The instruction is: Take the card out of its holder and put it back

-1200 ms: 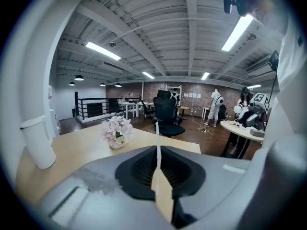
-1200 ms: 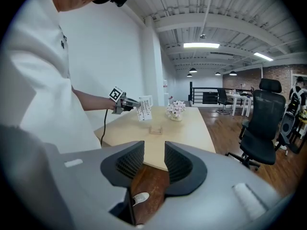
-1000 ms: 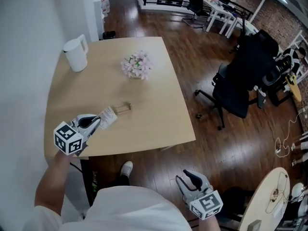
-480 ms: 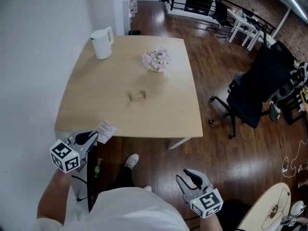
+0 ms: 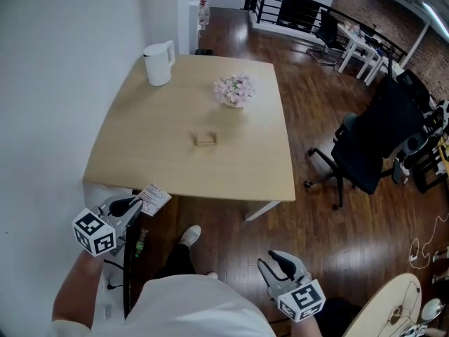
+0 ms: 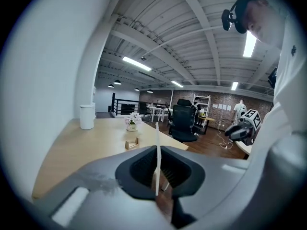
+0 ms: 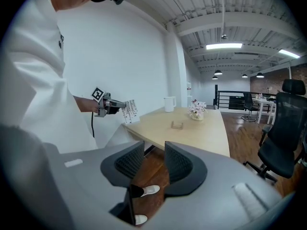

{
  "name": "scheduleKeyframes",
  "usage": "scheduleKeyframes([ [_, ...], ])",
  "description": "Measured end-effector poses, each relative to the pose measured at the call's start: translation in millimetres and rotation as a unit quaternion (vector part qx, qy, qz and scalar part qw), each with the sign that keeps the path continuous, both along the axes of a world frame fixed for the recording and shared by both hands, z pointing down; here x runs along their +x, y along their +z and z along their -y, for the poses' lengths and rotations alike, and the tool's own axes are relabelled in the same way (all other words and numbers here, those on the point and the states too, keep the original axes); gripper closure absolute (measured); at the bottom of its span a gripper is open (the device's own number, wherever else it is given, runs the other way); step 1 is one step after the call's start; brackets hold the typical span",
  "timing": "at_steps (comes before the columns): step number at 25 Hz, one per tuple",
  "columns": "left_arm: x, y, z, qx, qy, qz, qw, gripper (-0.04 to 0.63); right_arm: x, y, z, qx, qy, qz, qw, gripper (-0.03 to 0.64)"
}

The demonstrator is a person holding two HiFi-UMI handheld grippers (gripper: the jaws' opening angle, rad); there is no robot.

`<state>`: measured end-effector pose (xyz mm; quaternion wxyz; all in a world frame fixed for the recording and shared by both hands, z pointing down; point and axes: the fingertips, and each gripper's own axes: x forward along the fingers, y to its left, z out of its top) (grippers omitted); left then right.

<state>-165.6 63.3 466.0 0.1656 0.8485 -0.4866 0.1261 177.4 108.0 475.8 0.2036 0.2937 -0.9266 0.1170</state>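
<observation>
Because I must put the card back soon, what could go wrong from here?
The thin white card is pinched at one end by the left gripper; it may bend or slip. The small wooden holder stands unsteadied, far from the open right gripper; pushing the card in might shift it.

The tabletop (image 5: 140, 153) lay bare across the middle of the head view, save for the small card holder (image 5: 205, 139) at its centre. The flower pot (image 5: 234, 91) stood above and right of the holder, and the white jug (image 5: 159, 63) in the table's upper left corner. The wall (image 5: 49, 83) closed the left side. The office chair (image 5: 365, 146) stood well apart at right, with open floor (image 5: 309, 97) between.
</observation>
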Motion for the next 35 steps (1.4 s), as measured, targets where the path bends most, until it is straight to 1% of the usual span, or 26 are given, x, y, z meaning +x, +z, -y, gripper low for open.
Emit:
scheduleKeyframes([
  [5,7,-15,25,0.009,0.042,0.003,0.9991,0.578,10,-8,-6,-0.003,0.026,0.007,1.0,0.479],
  [9,12,-22,62,0.016,0.075,0.013,0.9969,0.578,20,-8,1,-0.005,0.056,0.003,0.998,0.479],
  [12,16,-26,96,0.022,0.106,0.023,0.9938,0.578,23,-11,12,-0.003,0.08,0.0,0.997,0.479],
  [18,16,-31,166,0.029,0.163,0.037,0.9856,0.578,7,-19,35,0.0,0.116,-0.005,0.993,0.479],
  [23,8,-25,232,0.028,0.204,0.051,0.9772,0.578,-12,-20,62,-0.006,0.144,-0.01,0.989,0.479],
  [29,5,-7,300,0.017,0.247,0.052,0.9674,0.578,-33,-18,94,-0.014,0.184,-0.02,0.983,0.479],
  [35,15,28,346,-0.001,0.286,0.047,0.9571,0.578,-54,-13,114,-0.027,0.219,-0.029,0.975,0.479],
])
